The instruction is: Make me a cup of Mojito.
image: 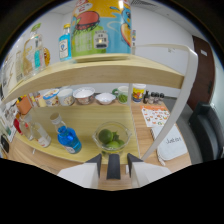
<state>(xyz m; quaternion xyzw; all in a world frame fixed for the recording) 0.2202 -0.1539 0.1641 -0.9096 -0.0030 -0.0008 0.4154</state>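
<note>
A clear glass bowl (pixel 113 135) holding green limes (pixel 106 136) stands on the lower wooden shelf (pixel 80 120), just ahead of my gripper (pixel 114 162). Both dark fingers (pixel 96 164) stand apart with a gap between them and nothing in it. Left of the bowl lies a bottle of blue liquid (pixel 67 135). Clear bottles (pixel 39 134) lean further left.
Several small bowls (pixel 83 95) line the back of the lower shelf. The upper shelf (pixel 100 70) carries a large colourful carton (pixel 101 27) and several bottles (pixel 65 42). A white shelf frame (pixel 187 80) curves down on the right, with a patterned sheet (pixel 157 117) on the table beyond.
</note>
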